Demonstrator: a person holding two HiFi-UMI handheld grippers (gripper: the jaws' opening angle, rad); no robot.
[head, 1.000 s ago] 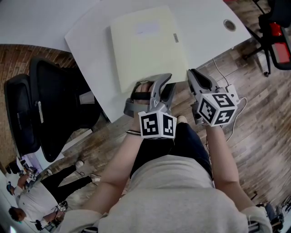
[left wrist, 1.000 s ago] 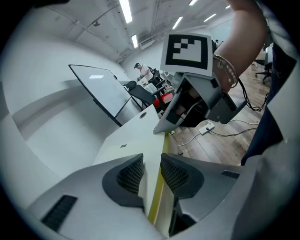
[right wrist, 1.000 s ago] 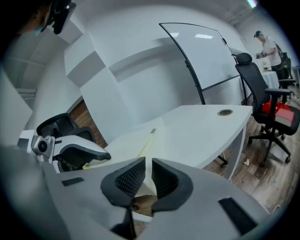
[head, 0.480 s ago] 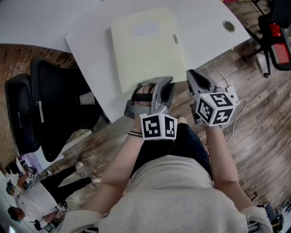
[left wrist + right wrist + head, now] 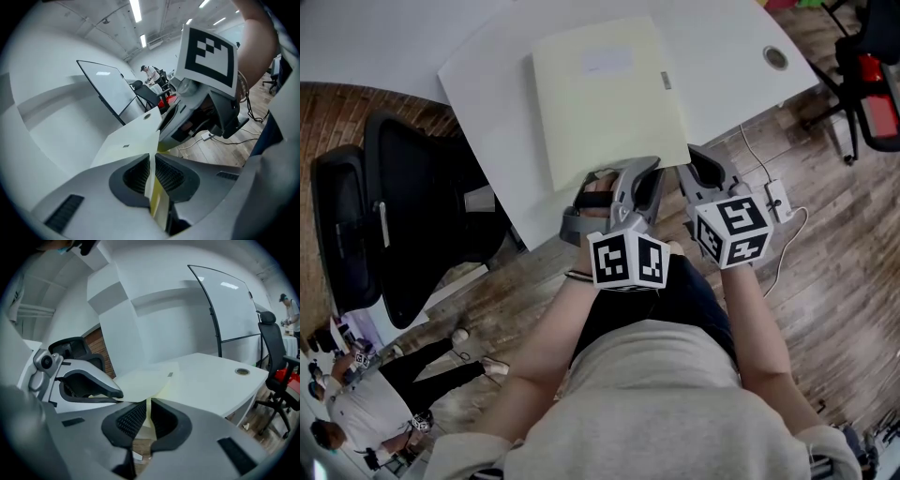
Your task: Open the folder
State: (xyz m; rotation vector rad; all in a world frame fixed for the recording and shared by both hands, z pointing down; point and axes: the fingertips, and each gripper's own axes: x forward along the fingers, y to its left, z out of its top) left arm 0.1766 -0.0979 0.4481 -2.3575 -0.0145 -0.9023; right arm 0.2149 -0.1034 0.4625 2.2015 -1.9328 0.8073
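Note:
A pale yellow folder (image 5: 609, 98) lies shut on the white table (image 5: 487, 84), a small label near its far edge. My left gripper (image 5: 649, 169) is at the folder's near edge. Its jaws are closing, and its pads (image 5: 136, 176) press on the folder's edge (image 5: 131, 145). The right gripper (image 5: 689, 157) is at the near right corner, beside the left one. It is shut on a thin yellow sheet (image 5: 143, 380) of the folder that stands between its pads (image 5: 133, 417). Each gripper shows in the other's view.
A black office chair (image 5: 403, 216) stands left of the table. A round cable hole (image 5: 775, 58) is at the table's right end. A red and black chair (image 5: 872, 75) is far right. A white adapter with cable (image 5: 776, 199) lies on the wooden floor. People stand at lower left (image 5: 366, 403).
The right gripper has rolled and shifted a little left, closer to the folder's near right corner. The left gripper's jaws have closed on the near edge; that hand stayed put.

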